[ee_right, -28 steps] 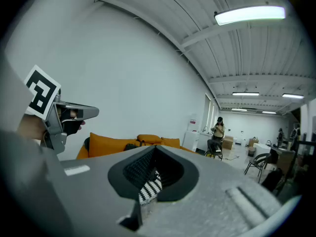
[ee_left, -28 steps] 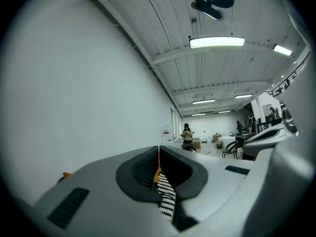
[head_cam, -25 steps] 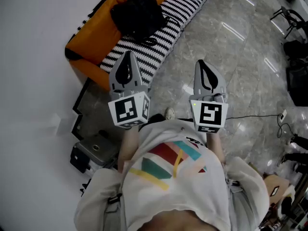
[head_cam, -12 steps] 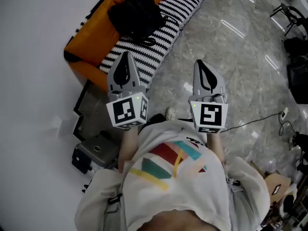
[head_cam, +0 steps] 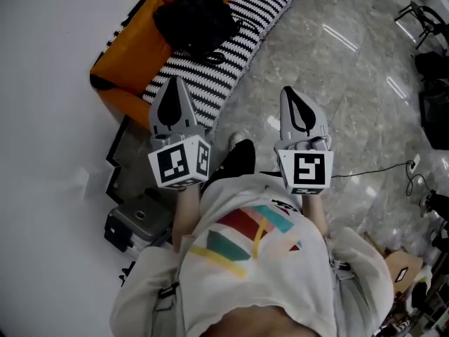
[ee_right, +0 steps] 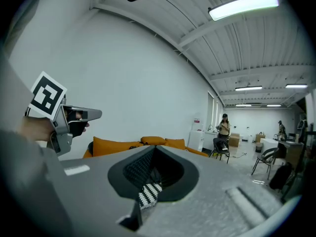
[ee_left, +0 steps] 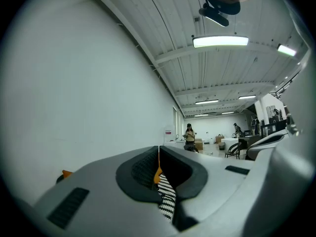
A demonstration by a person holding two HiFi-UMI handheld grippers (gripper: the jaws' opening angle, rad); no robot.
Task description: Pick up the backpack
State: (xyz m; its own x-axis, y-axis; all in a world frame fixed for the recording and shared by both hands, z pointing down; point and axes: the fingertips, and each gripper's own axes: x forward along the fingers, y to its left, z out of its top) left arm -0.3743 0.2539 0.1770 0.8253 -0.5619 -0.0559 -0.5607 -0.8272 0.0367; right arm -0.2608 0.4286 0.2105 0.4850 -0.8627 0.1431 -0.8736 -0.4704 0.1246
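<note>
The black backpack [head_cam: 195,16] lies on an orange sofa [head_cam: 123,55] draped with a black-and-white striped cover [head_cam: 210,69], at the top of the head view. Both grippers are held out level in front of the person, well short of the sofa. My left gripper [head_cam: 170,84] has its jaws together with nothing in them; its tips [ee_left: 159,148] meet, and a strip of the striped cover shows below them. My right gripper [head_cam: 286,91] is also shut and empty, over the marble floor. In the right gripper view its tips [ee_right: 154,148] point at the sofa [ee_right: 148,143], and the left gripper [ee_right: 54,117] shows at the left.
A white wall runs along the left. Dark cases [head_cam: 137,220] stand on the floor beside the sofa's near end. A cable [head_cam: 365,170] crosses the floor at right, with chairs [head_cam: 421,20] and black bags [head_cam: 433,104] beyond. The person's shoe [head_cam: 237,156] is between the grippers. People stand far down the hall [ee_left: 189,132].
The person has stepped forward: a dark shoe now shows between the grippers. The left gripper has drifted a little left in the head view. Both grippers stay shut.
</note>
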